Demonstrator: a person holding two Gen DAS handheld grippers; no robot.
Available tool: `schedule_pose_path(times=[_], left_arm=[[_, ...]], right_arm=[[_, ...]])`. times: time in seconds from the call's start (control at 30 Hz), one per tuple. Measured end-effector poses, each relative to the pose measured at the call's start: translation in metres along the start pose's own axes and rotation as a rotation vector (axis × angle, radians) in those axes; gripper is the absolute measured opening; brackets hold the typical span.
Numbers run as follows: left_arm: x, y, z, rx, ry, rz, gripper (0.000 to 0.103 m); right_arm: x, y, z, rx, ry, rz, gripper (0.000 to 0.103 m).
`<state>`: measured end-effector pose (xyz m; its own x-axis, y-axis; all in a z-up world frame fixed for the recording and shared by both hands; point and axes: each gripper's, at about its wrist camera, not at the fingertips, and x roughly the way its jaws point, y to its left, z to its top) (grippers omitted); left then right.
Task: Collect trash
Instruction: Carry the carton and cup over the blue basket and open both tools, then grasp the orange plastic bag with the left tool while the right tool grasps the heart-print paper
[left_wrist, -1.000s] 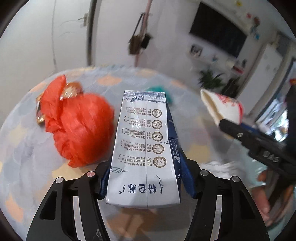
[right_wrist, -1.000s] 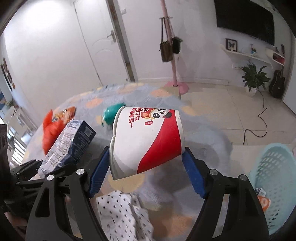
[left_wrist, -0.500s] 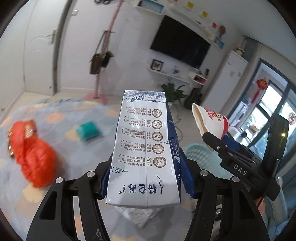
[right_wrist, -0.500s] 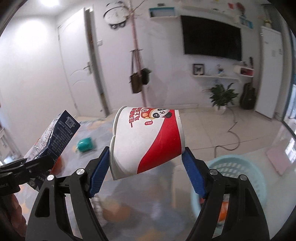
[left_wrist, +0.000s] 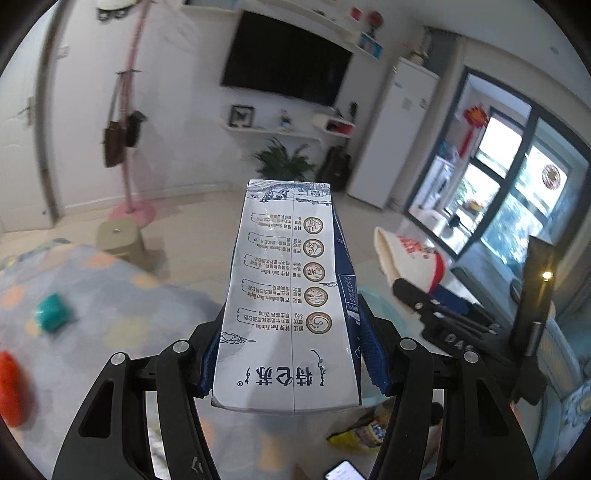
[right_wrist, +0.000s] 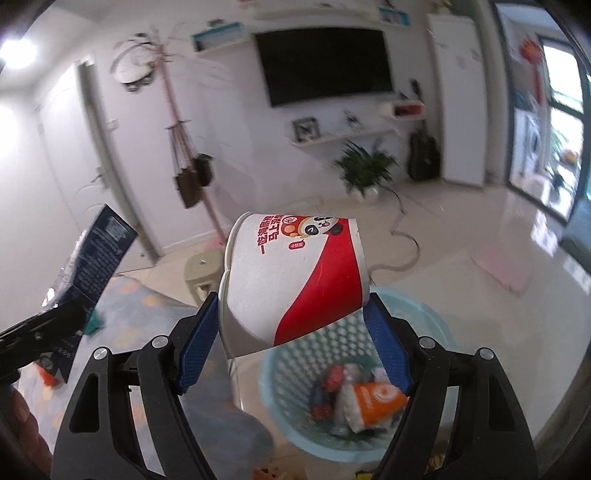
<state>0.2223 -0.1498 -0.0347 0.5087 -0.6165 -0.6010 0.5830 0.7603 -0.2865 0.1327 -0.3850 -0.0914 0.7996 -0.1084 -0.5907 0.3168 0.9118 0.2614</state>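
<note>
My left gripper is shut on a white and blue milk carton, held in the air. The carton also shows at the left of the right wrist view. My right gripper is shut on a red and white paper noodle cup, held on its side above a light blue mesh basket. The basket holds several pieces of trash, among them an orange packet. The cup also shows at the right of the left wrist view.
A pastel patterned table carries a teal packet and a red bag at the left. A yellow snack bag and a phone lie below. A beige stool stands on the floor.
Both grippers have swung right, away from the table and toward the basket, with carton and cup still held. The basket now lies right under the cup.
</note>
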Motion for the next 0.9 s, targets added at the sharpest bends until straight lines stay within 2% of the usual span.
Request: schedule_pose_path(times=[0.23,0.43,0.53,0.57,0.6,0.9], left_arm=[[0.069,-0.022,-0.02,0.002,0.128,-0.058,0.06],[0.11,-0.026,-0.037,-0.023,0.202,-0.095,0.06],[0.114,-0.027,-0.039,-0.027,0.192,-0.101,0.063],[0.114,-0.024,-0.04,-0.035,0.185,-0.085,0.07],[0.114,-0.024,-0.039,-0.041,0.18,-0.085,0.072],[0.101,-0.023,-0.037,-0.075,0.161,-0.122,0.073]], right_arm=[[0.045,-0.059,-0.024,0.144,0.167,-0.089,0.074],[0.063,-0.078,-0.043,0.19,0.239,-0.115,0.074],[0.066,-0.082,-0.05,0.194,0.257,-0.118,0.076],[0.067,-0.083,-0.05,0.195,0.262,-0.119,0.076],[0.068,-0.084,-0.053,0.201,0.269,-0.116,0.076],[0.068,-0.082,-0.055,0.215,0.276,-0.09,0.076]])
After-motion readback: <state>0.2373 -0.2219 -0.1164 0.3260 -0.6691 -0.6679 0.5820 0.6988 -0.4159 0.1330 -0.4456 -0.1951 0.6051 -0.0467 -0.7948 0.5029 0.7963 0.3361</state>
